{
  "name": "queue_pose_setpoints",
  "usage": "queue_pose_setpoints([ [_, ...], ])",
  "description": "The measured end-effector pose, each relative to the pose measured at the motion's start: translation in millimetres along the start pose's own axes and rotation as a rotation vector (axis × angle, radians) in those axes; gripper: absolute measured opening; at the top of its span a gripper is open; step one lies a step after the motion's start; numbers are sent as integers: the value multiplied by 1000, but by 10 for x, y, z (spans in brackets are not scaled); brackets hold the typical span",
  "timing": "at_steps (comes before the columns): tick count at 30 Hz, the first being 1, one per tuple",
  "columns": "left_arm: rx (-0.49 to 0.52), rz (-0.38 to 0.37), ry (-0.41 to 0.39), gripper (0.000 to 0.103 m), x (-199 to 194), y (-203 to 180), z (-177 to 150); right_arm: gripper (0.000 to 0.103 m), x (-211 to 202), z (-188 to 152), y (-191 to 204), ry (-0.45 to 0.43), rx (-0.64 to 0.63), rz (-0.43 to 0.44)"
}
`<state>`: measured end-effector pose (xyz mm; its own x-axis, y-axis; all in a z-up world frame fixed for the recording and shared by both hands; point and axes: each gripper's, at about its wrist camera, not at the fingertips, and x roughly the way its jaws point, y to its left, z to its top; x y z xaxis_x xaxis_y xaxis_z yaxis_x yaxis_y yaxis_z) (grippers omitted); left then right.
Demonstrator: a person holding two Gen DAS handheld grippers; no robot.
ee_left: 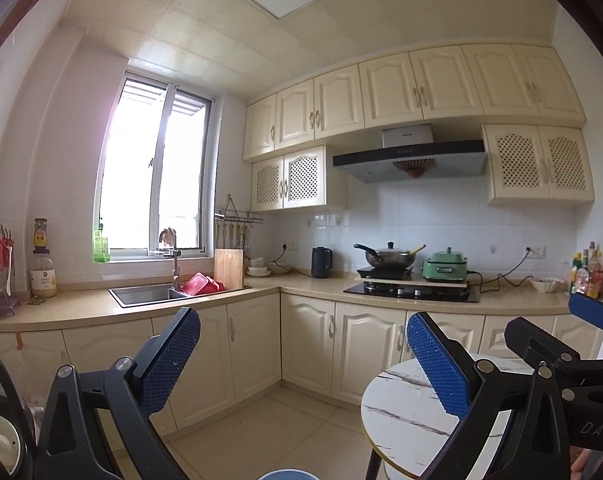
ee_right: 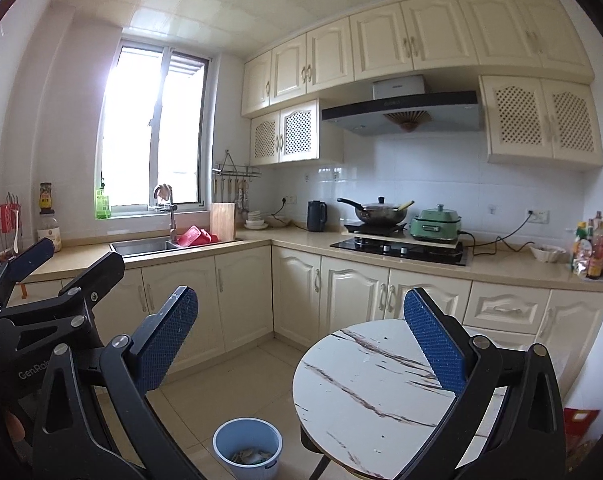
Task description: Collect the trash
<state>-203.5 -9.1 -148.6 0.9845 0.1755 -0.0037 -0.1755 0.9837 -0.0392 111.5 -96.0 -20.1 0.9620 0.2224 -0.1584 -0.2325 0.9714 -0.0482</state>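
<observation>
Trash (ee_right: 250, 457) in bin (ee_right: 221, 440) (both fingers (ee_right: 169, 340) wide, empty)

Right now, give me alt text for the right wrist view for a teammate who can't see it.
The open right gripper, holding nothing, points into a cream kitchen above a round white marble-pattern table. A light blue plastic bin with scraps inside stands on the tiled floor left of the table. The open left gripper shows at the left edge.

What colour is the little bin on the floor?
Light blue bin, seen best in the right wrist view.
</observation>
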Motion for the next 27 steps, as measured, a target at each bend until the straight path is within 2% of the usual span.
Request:
queue_pose_setpoints([
  [27,-2,1,34,102,354,117,473,103,-35,-25,2,2,-5,-2],
])
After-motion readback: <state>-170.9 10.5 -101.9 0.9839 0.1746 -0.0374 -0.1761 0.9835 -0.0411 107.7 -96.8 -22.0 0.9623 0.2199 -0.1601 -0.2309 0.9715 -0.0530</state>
